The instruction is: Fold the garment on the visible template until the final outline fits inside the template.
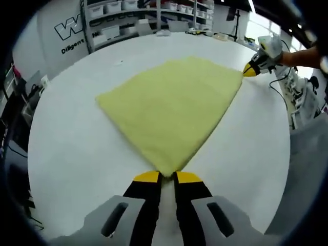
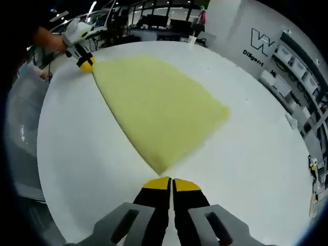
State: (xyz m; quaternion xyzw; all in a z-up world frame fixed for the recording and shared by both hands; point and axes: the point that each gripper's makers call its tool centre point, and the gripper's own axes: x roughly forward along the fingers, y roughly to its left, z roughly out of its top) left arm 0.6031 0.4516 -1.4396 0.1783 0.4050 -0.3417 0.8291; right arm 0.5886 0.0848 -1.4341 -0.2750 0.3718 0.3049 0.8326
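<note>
Both views face inward from opposite, perhaps adjacent, garment [image 1: 171,110] corners.

This is a lab or workshop, not a home. Metal shelving [image 1: 134,15] along the back wall carries rows of pale storage bins [image 1: 114,6], and the same racks with bins [image 2: 291,61] run down the side in the right gripper view. A white wall panel bears a large printed logo [image 1: 69,28] with lettering beneath. The work surface is a broad white table [image 1: 66,148], and cables [image 1: 281,89] trail beside its edge
</note>
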